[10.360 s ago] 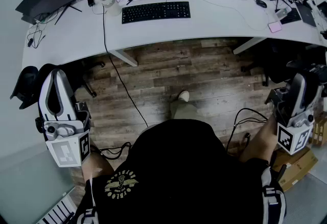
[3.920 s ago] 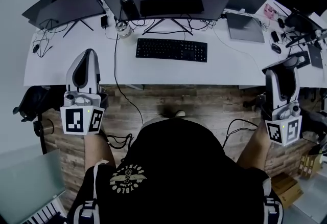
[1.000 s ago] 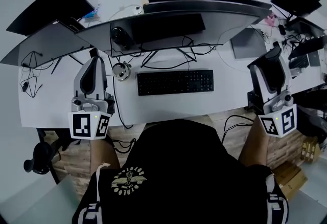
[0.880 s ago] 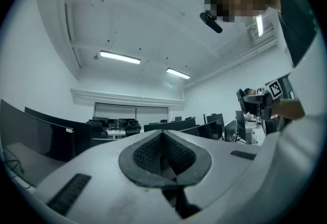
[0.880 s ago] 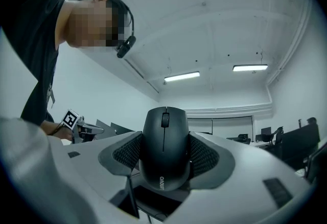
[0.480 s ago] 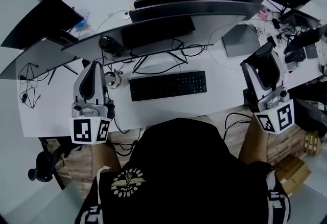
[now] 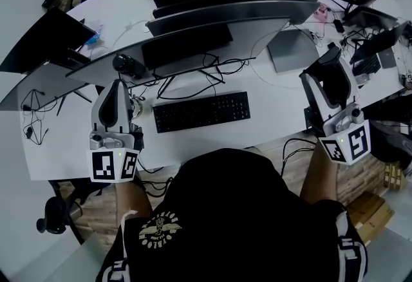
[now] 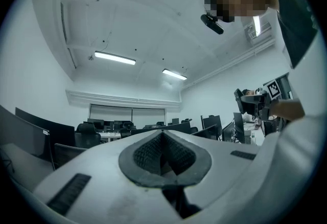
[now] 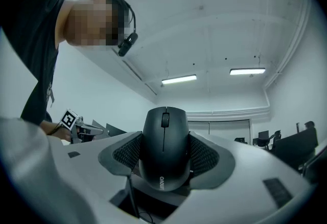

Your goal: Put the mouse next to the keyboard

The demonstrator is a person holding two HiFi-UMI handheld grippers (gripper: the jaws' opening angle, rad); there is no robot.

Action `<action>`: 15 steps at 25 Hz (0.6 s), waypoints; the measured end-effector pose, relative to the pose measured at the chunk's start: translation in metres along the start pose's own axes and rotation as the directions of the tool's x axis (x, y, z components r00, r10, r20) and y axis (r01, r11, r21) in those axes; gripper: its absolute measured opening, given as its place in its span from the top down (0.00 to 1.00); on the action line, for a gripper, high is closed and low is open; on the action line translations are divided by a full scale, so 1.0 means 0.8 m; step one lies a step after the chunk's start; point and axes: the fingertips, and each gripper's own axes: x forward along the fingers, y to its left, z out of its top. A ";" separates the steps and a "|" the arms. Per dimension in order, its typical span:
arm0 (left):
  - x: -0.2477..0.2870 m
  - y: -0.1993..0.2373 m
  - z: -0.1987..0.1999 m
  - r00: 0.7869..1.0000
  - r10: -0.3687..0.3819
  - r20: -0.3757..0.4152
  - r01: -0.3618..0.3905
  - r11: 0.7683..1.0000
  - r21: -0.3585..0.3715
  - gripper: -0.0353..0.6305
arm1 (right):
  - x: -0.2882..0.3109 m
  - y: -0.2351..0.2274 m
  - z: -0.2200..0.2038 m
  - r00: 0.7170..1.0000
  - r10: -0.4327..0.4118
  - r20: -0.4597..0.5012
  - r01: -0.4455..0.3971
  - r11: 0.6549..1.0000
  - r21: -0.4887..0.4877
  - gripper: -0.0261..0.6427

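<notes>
Mouse (image 9: 164, 146): black, scroll wheel up, clamped between the ribbed pads (image 9: 126, 151) of the right gripper (image 9: 164, 131). It fills the centre of the right gripper view, with a pad touching each of its flanks. It is held in the air, off the desk (image 7: 270, 113).

Head view: right gripper (image 7: 331, 65) at the right edge of the frame, over the desk's right end, well apart from the keyboard (image 7: 201, 112). The mouse itself cannot be made out here; only the right gripper view shows it.

Keyboard: black, lying at frame centre on the white desk, just ahead of the person's black shirt (image 7: 225, 223). A curved monitor (image 7: 193, 23) stands behind it in the upper middle, and a grey laptop (image 7: 293, 49) lies closed at upper right.

Left gripper (image 7: 118, 87): at the left of the head view, over the desk's near edge, left of the keyboard. The left gripper view shows its jaws together at the tip, pads (image 8: 145, 154) meeting, nothing between them. Both gripper views look upward at ceiling lights.
</notes>
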 end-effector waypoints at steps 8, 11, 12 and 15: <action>0.007 -0.021 0.009 1.000 0.009 0.002 -0.009 1.000 0.012 0.94 | -0.013 -0.024 -0.024 0.999 -0.010 -0.042 0.011 1.000 0.020 0.53; 0.006 -0.020 0.017 1.000 0.023 0.009 -0.024 0.999 0.030 0.94 | -0.015 -0.029 -0.036 0.998 -0.008 -0.063 0.010 1.000 0.025 0.53; 0.006 -0.019 0.020 0.999 0.029 0.012 -0.030 0.999 0.035 0.94 | -0.016 -0.031 -0.039 0.998 -0.008 -0.069 0.010 1.000 0.029 0.53; 0.002 -0.016 0.029 0.999 0.049 0.017 -0.050 0.997 0.057 0.94 | -0.019 -0.037 -0.048 0.996 -0.005 -0.083 0.009 0.999 0.038 0.53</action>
